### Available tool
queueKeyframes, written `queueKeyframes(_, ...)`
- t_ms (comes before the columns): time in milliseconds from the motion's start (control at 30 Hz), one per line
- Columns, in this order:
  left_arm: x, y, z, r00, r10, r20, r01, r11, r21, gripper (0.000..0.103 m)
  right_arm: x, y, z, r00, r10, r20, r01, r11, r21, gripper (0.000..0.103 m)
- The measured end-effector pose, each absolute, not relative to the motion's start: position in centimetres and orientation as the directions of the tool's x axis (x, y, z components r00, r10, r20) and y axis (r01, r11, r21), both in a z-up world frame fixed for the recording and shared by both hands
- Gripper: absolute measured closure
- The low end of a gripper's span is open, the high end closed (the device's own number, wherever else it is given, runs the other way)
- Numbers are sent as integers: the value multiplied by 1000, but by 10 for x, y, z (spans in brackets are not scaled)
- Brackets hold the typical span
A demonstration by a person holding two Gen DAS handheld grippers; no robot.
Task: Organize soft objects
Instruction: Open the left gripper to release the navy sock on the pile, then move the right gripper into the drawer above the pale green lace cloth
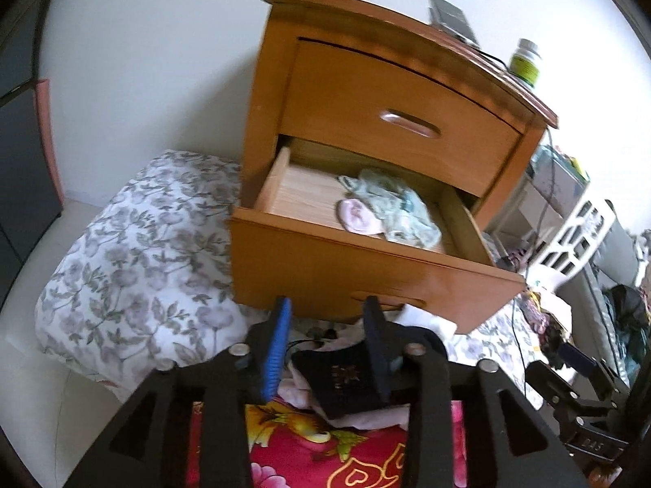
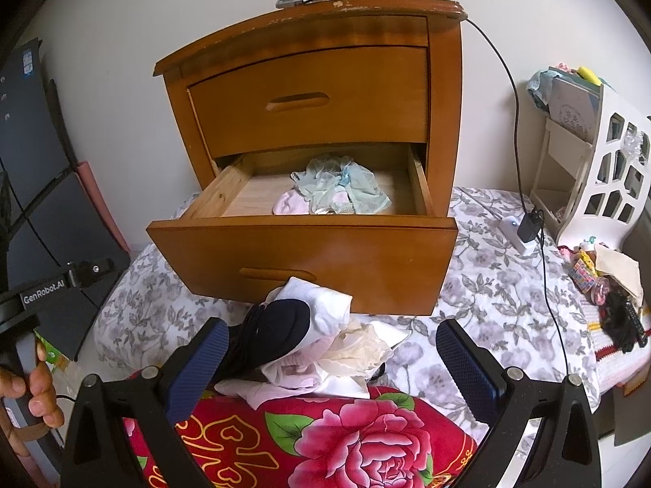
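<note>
The step in hand looks like fetching the next garment from the heap for the open lower drawer of the wooden nightstand, which already holds a pale green lacy garment and a small pink piece.

The pile of soft garments lies on the bed, on the edge of a red floral blanket and just below the drawer front; it holds a dark navy piece, a white one and a cream lacy one.

The left hand-held gripper is partly open with nothing pinched. In its own view the dark garment lies below and between the fingers, though I cannot tell whether it touches them. The right hand-held gripper is wide open and empty, the pile sitting between its fingers, closer to the left finger.

Next, I judge, one gripper must drop onto a single piece (the dark one sits uppermost), close on it, lift it clear of the others and carry it over the drawer's front edge.
</note>
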State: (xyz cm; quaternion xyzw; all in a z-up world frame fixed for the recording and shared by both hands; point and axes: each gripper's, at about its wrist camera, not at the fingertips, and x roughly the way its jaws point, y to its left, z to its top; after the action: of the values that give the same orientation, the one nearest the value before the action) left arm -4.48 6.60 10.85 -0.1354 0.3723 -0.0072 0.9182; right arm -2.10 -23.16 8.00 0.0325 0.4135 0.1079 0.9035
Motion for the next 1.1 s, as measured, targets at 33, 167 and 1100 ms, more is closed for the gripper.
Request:
queueKeyframes(33,-45,68,108,723,-107,-683,-97,963,-253,52,-20,-231,80,634,221,-741,-168,975,148,0)
queueKeyframes(167,-46,75,106,717,-66,-694,-144,960,-239,37,-20,-231,78,631,220,-744,-166,975,147,0)
queueKeyframes(1100,-17,50,173,762,10,-647,-72,995,-69,13,2,-227,91,649,199,-735,-180,978,105,0)
